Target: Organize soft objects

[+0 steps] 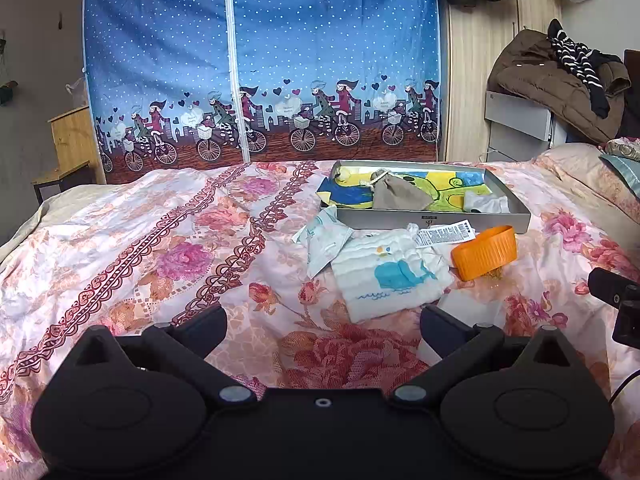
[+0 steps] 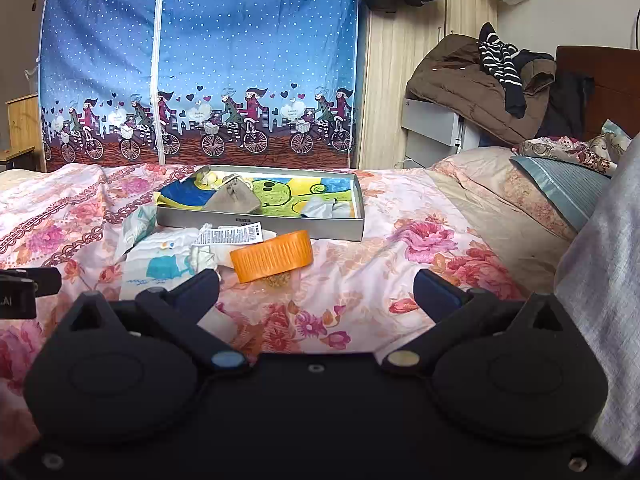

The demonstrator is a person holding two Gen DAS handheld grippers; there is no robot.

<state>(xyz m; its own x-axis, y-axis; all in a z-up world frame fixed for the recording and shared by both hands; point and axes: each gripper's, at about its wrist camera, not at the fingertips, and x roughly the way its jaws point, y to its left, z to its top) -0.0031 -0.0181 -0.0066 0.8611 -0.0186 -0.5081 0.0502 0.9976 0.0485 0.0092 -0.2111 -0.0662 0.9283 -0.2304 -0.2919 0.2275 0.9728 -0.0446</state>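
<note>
A grey shallow box (image 1: 436, 222) (image 2: 260, 229) lies on the floral bed, lined with a colourful drawing. Inside it sit a beige drawstring pouch (image 1: 400, 194) (image 2: 234, 200) and a small grey cloth (image 1: 486, 203) (image 2: 324, 207). In front of the box lie a white cloth with a blue whale (image 1: 390, 276) (image 2: 160, 264), a pale wrapped packet (image 1: 324, 240) (image 2: 138, 222), a printed label (image 1: 444, 235) (image 2: 230, 236) and an orange ribbed ring (image 1: 484, 252) (image 2: 272, 256). My left gripper (image 1: 324, 320) is open, just short of the whale cloth. My right gripper (image 2: 316, 288) is open, near the orange ring.
A blue fabric wardrobe with cyclist print (image 1: 260, 60) stands behind the bed. A brown coat and striped garment (image 2: 480, 80) are piled on a white cabinet at right. Pillows (image 2: 560, 184) lie at the bed's right end. A wooden shelf (image 1: 72, 140) stands at left.
</note>
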